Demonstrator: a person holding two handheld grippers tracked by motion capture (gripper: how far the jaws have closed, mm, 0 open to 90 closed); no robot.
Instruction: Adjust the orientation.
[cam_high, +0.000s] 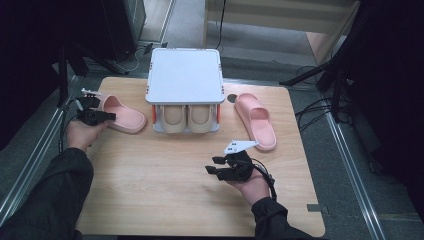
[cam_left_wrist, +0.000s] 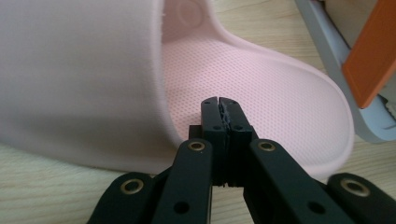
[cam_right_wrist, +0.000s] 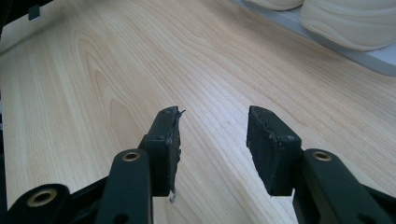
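Note:
A pink slipper (cam_high: 124, 115) lies at the table's left, toe toward the left edge. My left gripper (cam_high: 110, 117) points at it from the left. In the left gripper view its jaws are pressed together with nothing between them, my left gripper (cam_left_wrist: 219, 105) hanging just over the slipper's dotted footbed (cam_left_wrist: 280, 102), beside the strap (cam_left_wrist: 79, 70). The second pink slipper (cam_high: 256, 121) lies at the right of the table. My right gripper (cam_high: 211, 166) rests low over the bare wood in front of the rack and points left. My right gripper (cam_right_wrist: 212, 130) is open, with nothing between its pads.
A small shoe rack with a white top (cam_high: 184, 75) stands at the table's far middle, with two beige slippers (cam_high: 189, 118) on its lower shelf (cam_right_wrist: 327, 44). Its grey frame and orange clip (cam_left_wrist: 373, 56) are close to the right of the left slipper. Dark stands flank the table.

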